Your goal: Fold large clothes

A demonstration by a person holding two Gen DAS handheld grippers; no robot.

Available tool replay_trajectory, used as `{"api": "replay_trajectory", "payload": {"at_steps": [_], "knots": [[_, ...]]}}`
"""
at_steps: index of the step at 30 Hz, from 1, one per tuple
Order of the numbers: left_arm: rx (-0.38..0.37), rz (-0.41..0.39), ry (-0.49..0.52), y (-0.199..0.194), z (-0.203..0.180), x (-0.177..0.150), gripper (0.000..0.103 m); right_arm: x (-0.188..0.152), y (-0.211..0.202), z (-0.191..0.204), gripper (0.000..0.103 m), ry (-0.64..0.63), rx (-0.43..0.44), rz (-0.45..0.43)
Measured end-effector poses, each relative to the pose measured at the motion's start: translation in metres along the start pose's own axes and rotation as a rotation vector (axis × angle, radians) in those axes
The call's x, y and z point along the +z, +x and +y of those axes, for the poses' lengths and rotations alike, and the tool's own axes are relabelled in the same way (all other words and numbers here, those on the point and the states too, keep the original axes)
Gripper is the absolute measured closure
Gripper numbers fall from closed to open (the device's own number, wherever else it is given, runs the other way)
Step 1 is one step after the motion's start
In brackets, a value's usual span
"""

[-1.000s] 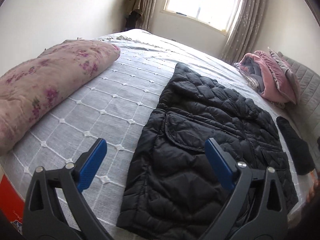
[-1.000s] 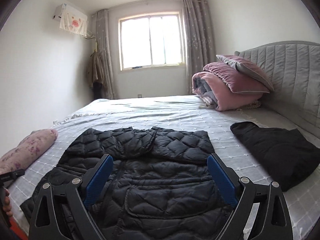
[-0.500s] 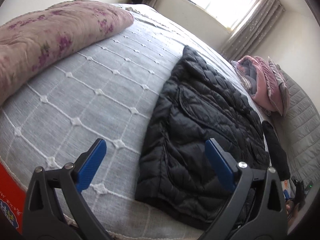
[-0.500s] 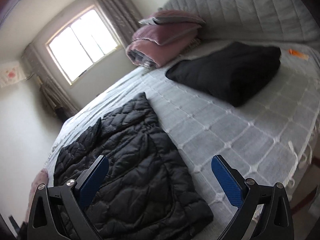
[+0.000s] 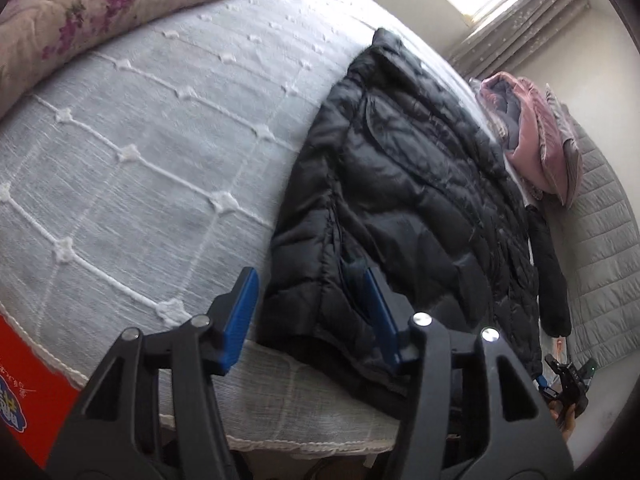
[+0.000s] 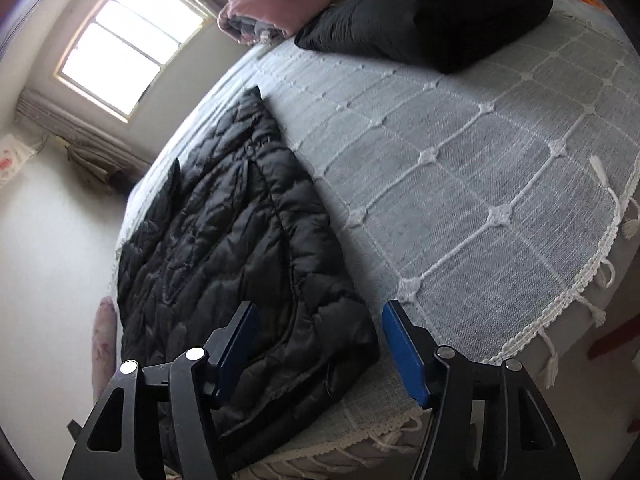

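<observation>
Two grippers, both low at the bed (image 5: 120, 168) edge. The jacket (image 5: 400, 184) lies flat on the bedspread, its hem hanging a bit over the near edge. Left gripper (image 5: 312, 312) has its fingers apart around the hem's left corner, not pinching it; how far the right blue pad sits on the fabric is hard to tell. Right gripper (image 6: 320, 344) is spread wide across the other corner. A folded black garment (image 6: 440, 12) is partly cut off up top.
</observation>
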State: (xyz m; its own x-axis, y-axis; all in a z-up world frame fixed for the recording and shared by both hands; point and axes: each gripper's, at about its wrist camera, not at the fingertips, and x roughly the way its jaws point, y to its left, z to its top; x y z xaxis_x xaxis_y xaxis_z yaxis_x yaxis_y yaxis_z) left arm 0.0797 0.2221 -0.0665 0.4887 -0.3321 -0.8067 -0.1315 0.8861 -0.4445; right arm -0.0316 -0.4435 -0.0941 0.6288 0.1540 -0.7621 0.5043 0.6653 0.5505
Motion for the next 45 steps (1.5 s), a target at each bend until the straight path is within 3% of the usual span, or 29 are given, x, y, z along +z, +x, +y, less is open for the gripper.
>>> {"api": "replay_trajectory", "payload": {"at_steps": [2,4,5,6,9,12,16,19,20,21,24,26,27,28,35,36,37,38,39,41,45], "knots": [[0.027,0.012,0.008,0.007,-0.005,-0.002,0.047,-0.002,0.005,0.002,0.064,-0.013,0.004,0.023],[0.031,0.010,0.029,0.008,-0.011,-0.003,0.047,-0.003,0.008,0.009,0.094,-0.051,-0.011,0.030],[0.026,0.011,0.036,0.009,-0.012,-0.004,0.054,-0.004,0.009,0.012,0.094,-0.066,-0.023,0.025],[0.013,0.020,0.034,0.010,-0.013,-0.005,0.072,-0.005,0.008,0.014,0.096,-0.082,-0.038,0.014],[-0.012,0.019,0.016,0.007,-0.012,-0.010,0.087,-0.002,0.005,0.007,0.098,-0.044,-0.016,-0.006],[-0.011,-0.018,0.055,-0.003,-0.020,-0.019,0.090,0.004,0.004,-0.008,0.099,0.050,-0.005,-0.015],[0.020,-0.031,0.125,-0.004,-0.030,-0.032,0.090,0.004,0.007,-0.012,0.099,0.096,-0.085,-0.035],[0.001,-0.019,0.094,-0.006,-0.023,-0.029,0.081,0.004,0.003,-0.018,0.099,0.129,-0.093,-0.054],[0.000,-0.016,0.088,-0.006,-0.020,-0.027,0.073,0.004,0.001,-0.018,0.099,0.132,-0.090,-0.064],[0.005,-0.013,0.083,-0.006,-0.017,-0.026,0.065,0.004,0.000,-0.018,0.098,0.131,-0.088,-0.071],[-0.017,-0.003,0.058,-0.007,-0.009,-0.023,0.062,0.002,-0.002,-0.021,0.089,0.158,-0.051,-0.052],[-0.037,0.008,0.049,-0.005,-0.007,-0.022,0.060,-0.001,-0.003,-0.025,0.072,0.203,-0.017,-0.048],[-0.041,0.013,0.047,-0.004,-0.008,-0.023,0.060,-0.002,-0.004,-0.028,0.052,0.224,-0.008,-0.050],[-0.041,0.016,0.046,-0.002,-0.009,-0.025,0.060,-0.002,-0.005,-0.028,0.039,0.235,-0.004,-0.054],[-0.039,0.013,0.066,0.001,-0.020,-0.030,0.052,-0.002,0.004,-0.008,0.039,0.124,-0.095,-0.048],[-0.039,0.012,0.069,0.002,-0.021,-0.030,0.052,-0.002,0.006,-0.005,0.051,0.105,-0.111,-0.047],[-0.043,0.013,0.071,0.003,-0.022,-0.030,0.052,-0.003,0.010,-0.001,0.082,0.081,-0.114,-0.030],[-0.037,0.012,0.073,0.003,-0.022,-0.031,0.055,-0.003,0.015,0.002,0.091,0.068,-0.105,-0.005],[-0.030,0.009,0.077,0.003,-0.023,-0.031,0.071,-0.004,0.017,0.003,0.093,0.063,-0.111,-0.004],[-0.034,0.012,0.088,0.004,-0.025,-0.032,0.083,-0.005,0.014,0.007,0.096,0.048,-0.121,-0.029],[-0.032,-0.030,0.118,-0.006,-0.031,-0.033,0.091,-0.007,0.004,0.001,0.097,0.087,-0.059,-0.059]]}}
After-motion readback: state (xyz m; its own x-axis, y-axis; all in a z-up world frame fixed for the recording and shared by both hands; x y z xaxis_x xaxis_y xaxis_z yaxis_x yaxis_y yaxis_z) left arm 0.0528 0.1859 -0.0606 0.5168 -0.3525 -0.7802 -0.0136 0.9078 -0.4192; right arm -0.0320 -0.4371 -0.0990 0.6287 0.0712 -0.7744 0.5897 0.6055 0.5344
